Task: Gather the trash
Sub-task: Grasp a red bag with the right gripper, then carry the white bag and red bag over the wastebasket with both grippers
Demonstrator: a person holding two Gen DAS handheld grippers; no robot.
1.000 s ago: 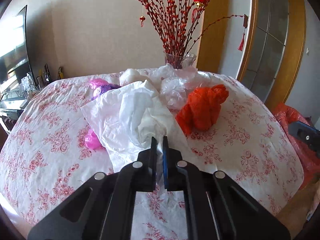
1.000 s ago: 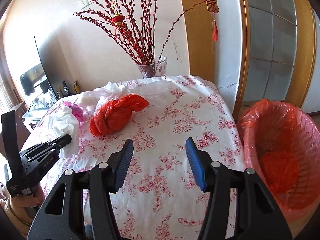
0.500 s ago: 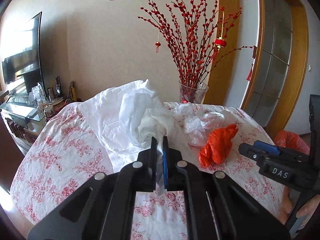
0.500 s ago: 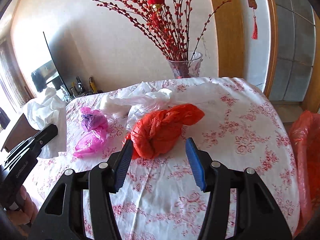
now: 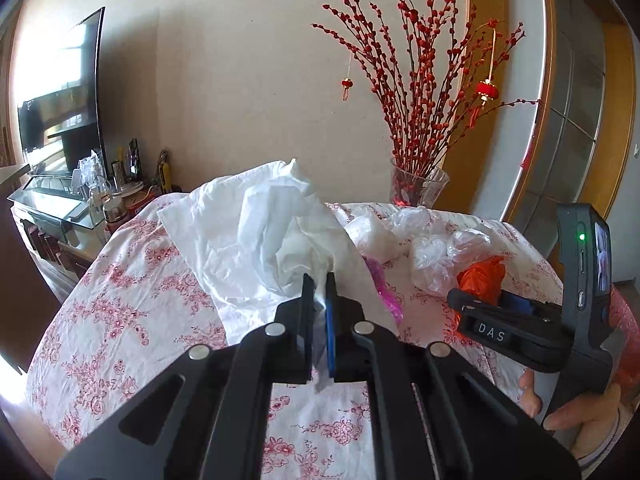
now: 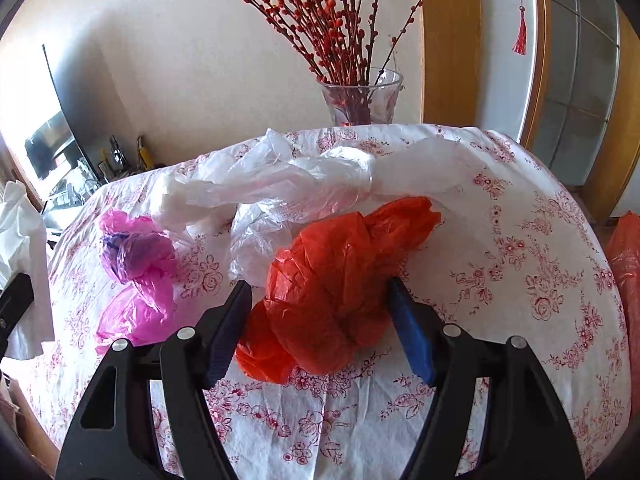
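Between the spread jaws of the right gripper, low in the middle of the right wrist view, sits the red bag, crumpled on the floral cloth of the bench; the blue pads flank it on either side but do not look to be squeezing it yet. The step in hand seems to be the grasp of this bag. Next it calls for closing on the bulk of the wad (thin plastic may slip if only a fold is caught), then lifting it clear. Just left lies a pink bag, and behind, clear bags stretch toward the vase. At the right edge a red liner shows, likely the bin. In the left wrist view, the left gripper is pinched narrow on white paper, held up above the bench.
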